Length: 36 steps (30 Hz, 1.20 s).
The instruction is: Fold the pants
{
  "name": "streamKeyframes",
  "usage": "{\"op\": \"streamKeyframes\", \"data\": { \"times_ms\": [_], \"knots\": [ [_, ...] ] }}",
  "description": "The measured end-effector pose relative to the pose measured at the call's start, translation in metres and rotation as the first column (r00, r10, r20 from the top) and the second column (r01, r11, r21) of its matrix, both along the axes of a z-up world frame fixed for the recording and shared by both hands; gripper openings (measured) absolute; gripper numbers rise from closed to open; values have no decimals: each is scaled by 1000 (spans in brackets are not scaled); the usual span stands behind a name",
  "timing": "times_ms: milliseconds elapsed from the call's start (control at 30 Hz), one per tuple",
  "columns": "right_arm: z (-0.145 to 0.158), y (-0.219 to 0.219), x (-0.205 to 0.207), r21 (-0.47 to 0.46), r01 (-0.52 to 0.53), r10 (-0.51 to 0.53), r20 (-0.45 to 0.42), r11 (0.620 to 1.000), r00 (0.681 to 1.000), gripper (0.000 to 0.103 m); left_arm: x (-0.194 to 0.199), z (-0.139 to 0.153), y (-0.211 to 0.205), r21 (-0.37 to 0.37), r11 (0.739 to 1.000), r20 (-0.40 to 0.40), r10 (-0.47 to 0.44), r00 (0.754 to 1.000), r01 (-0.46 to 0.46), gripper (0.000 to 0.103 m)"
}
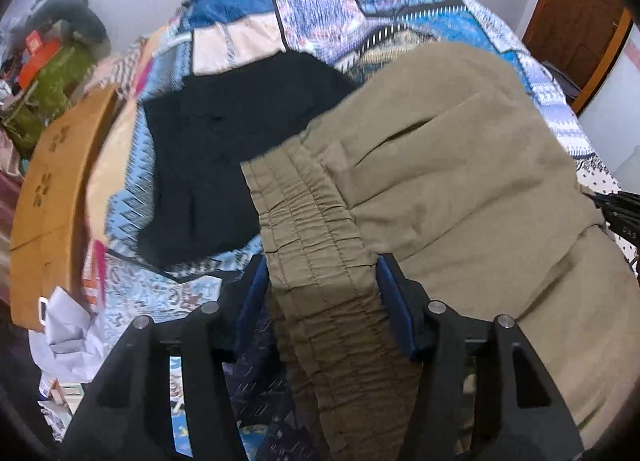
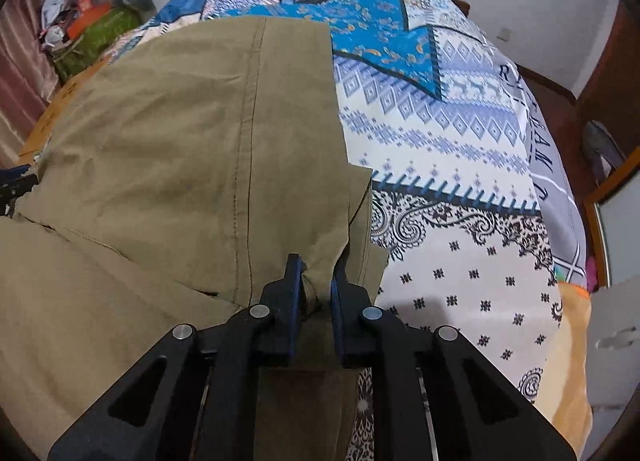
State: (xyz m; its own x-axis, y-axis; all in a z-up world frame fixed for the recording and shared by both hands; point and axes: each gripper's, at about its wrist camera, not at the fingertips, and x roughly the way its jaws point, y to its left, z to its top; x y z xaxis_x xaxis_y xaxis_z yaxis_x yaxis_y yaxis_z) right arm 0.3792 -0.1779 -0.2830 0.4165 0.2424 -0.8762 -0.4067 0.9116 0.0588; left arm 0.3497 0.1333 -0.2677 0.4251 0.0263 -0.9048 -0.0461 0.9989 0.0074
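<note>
Gripping the khaki pants point(image 1: 460, 165) at two places, I have both tongs closed on cloth. My left gripper point(image 1: 320, 281) straddles the elastic waistband point(image 1: 308, 221), a thick, ruched strip with rows of stitching running along it; the blue pads of the fingers point(image 1: 394, 293) sit against either edge of that band, holding it between them. My right gripper point(image 2: 316, 281) pinches a bunched fold of the same soft, matte fabric, its blue-faced fingers point(image 2: 294, 289) drawn close together with only the crumpled wad between them.

The pants lie spread over a bed, on a patterned bedspread point(image 2: 440, 141) printed with blue diamonds, paisley scrolls and small black motifs on white. From the right wrist view, one flat panel of the pants runs away from me, with a long straight seam point(image 2: 250, 121) down its length and a squared end near the far side of the bed. The cloth folds in soft pleats below the waistband.

Beside the pants, touching their edge in the left wrist view, lies a dark navy garment point(image 1: 224, 149), flat and nearly featureless. A tan cardboard piece point(image 1: 48, 197) sits at the bed's left edge, with crumpled white fabric point(image 1: 68, 333) below it.
</note>
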Motion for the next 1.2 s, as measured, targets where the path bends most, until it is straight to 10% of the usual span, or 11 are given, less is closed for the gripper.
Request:
{"op": "streamKeyframes", "data": {
  "times_ms": [367, 633, 1200],
  "knots": [
    [41, 4, -8, -89, -27, 31, 45, 996, 999, 21, -10, 47, 24, -10, 1000, 62, -23, 998, 24, 80],
    [106, 8, -2, 63, -17, 2, 228, 998, 974, 85, 12, 73, 59, -28, 998, 178, 65, 982, -61, 95],
    [48, 44, 130, 116, 36, -54, 153, 993, 987, 84, 95, -44, 70, -261, 959, -96, 89, 991, -112, 91]
  ]
}}
